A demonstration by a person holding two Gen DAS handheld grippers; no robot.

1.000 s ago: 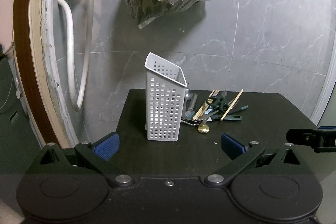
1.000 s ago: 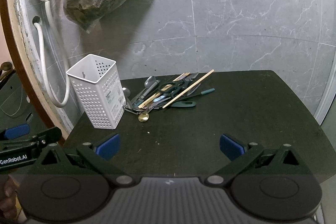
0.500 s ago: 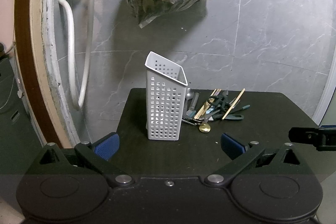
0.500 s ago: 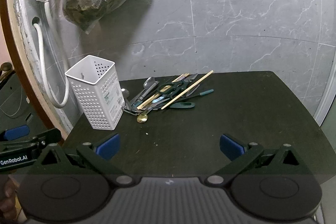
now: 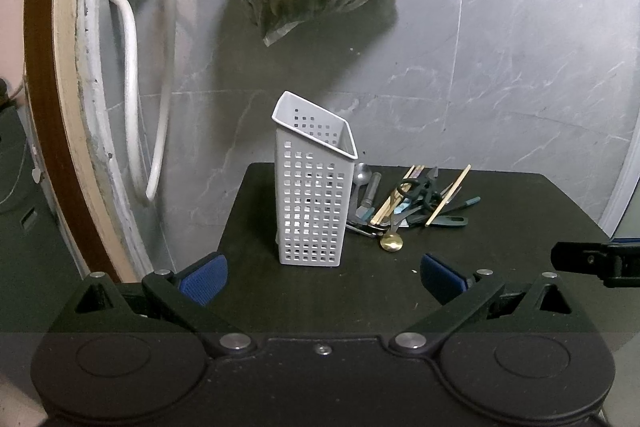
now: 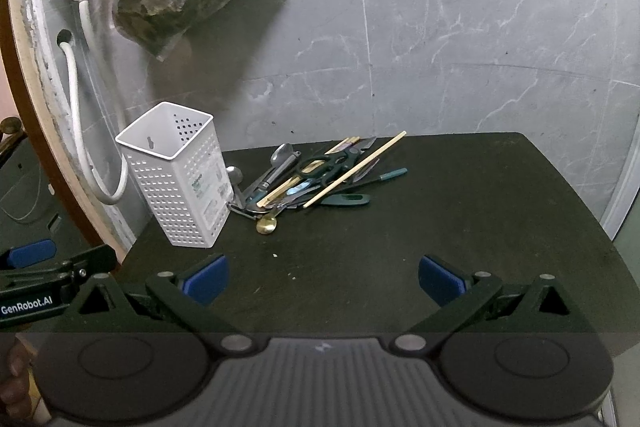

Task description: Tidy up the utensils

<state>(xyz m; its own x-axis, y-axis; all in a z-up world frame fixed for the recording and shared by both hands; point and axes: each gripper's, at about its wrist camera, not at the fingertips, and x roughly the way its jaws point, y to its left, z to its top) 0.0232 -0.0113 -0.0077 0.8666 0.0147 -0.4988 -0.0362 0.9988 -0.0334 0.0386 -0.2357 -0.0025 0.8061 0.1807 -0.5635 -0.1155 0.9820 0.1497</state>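
Both tools, left tool point(image 5: 323, 275) and right tool point(image 6: 323, 274), hover with jaws spread wide and empty above the near edge of the dark counter point(image 6: 460, 227). Beyond them, a white perforated utensil holder point(image 5: 313, 195) stands upright. Just beside it lies a utensil pile point(image 6: 316, 175): scissors point(image 6: 326, 163), chopsticks point(image 6: 354, 169), spoons, one gold spoon point(image 6: 266, 225).

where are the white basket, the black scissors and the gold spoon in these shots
white basket point(image 6: 180, 187), right wrist view, on its perforated front wall
black scissors point(image 6: 324, 163), right wrist view, on the handle loops atop the pile
gold spoon point(image 5: 391, 242), left wrist view, on its round bowl at the pile's near edge
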